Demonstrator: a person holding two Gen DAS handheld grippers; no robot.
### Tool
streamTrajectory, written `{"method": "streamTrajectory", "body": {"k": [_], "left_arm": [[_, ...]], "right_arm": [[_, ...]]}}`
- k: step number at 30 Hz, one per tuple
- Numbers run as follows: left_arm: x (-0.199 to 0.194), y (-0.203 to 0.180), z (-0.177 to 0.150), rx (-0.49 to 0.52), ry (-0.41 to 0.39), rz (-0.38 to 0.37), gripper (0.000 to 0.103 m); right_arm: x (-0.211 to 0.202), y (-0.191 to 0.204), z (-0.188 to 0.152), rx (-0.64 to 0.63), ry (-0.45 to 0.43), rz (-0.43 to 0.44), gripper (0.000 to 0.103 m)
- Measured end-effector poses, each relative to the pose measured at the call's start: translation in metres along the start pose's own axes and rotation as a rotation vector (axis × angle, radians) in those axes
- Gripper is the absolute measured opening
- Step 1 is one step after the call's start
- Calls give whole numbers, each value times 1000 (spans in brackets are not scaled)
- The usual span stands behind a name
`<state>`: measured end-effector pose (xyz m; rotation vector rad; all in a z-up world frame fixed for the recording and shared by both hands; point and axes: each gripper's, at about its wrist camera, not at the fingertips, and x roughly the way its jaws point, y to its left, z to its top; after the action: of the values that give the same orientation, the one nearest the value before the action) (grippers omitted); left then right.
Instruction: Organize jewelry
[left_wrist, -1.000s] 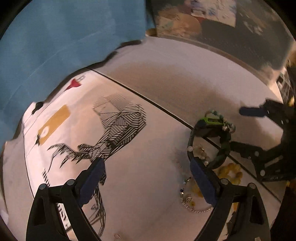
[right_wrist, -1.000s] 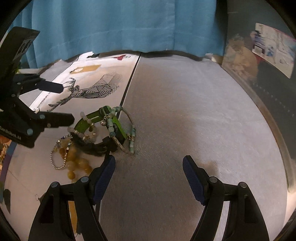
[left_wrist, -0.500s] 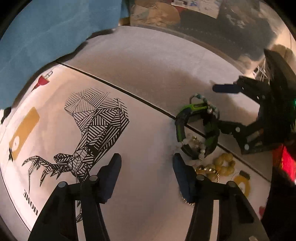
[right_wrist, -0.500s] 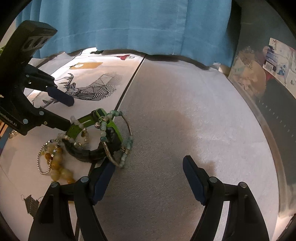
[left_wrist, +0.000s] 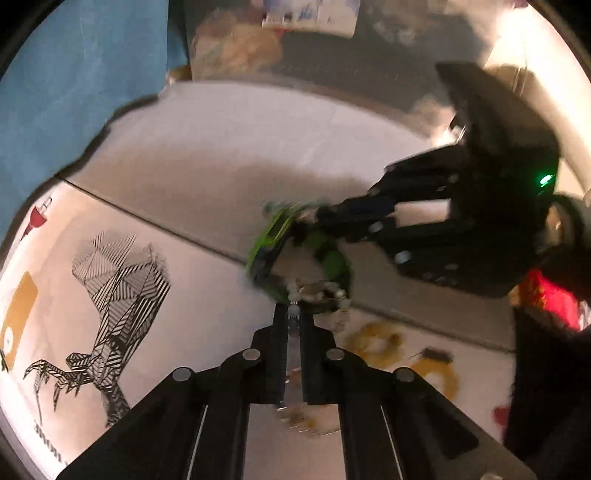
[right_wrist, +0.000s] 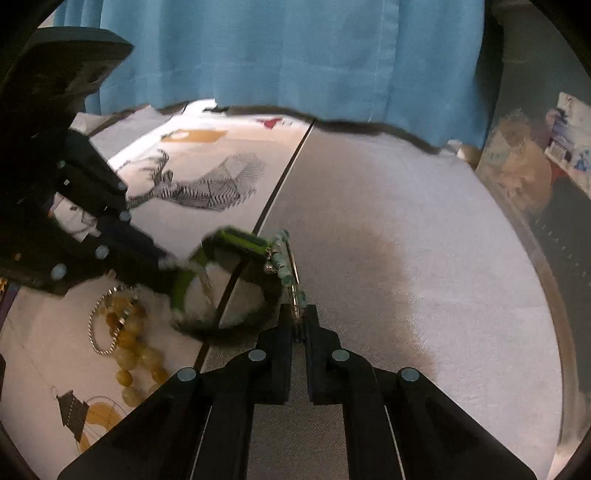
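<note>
Right wrist: right gripper (right_wrist: 300, 320) clamped on teal bead strand (right_wrist: 285, 266) at green-black band (right_wrist: 236, 284); beyond, left gripper (right_wrist: 168, 263) pinching pale beads (left_wrist: 319, 291). Left of them: one amber bracelet (right_wrist: 138, 360), one silver chain (right_wrist: 100, 325), on deer-print mat (right_wrist: 207, 192).

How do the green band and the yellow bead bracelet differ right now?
The green band is a broad green-and-black strap; the yellow bead bracelet is a string of round beads. The green band straddles the cloth seam with a teal bead strand draped on it; the yellow bead bracelet lies wholly on the printed cloth. Both are loops.
</note>
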<state>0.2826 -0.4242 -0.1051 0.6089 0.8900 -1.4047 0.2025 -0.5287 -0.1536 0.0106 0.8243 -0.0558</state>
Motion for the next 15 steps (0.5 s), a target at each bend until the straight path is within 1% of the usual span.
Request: {"method": "streamTrajectory", "body": {"k": [3, 6, 7, 9, 11, 13, 15], "left_arm": [[-21, -1, 2, -37, -51, 21, 4], [-53, -6, 4, -78, -101, 49, 4], [-70, -12, 5, -90, -126, 64, 4], [-92, -22, 5, -118, -157, 75, 4], [-125, -38, 1, -144, -205, 85, 4], [-141, -49, -4, -169, -220, 98, 4], [-160, -65, -19, -214, -228, 122, 4]], "right_arm": [[-17, -1, 3, 6, -41, -40, 6], [-40, -7, 9, 22, -70, -68, 6], [-47, -8, 11, 27, -78, -76, 6], [-65, -11, 16, 42, -97, -96, 6], [-83, -12, 19, 55, -112, -111, 6], [-102, -11, 20, 77, -119, -120, 6], [-127, -8, 15, 101, -130, -119, 6]]}}
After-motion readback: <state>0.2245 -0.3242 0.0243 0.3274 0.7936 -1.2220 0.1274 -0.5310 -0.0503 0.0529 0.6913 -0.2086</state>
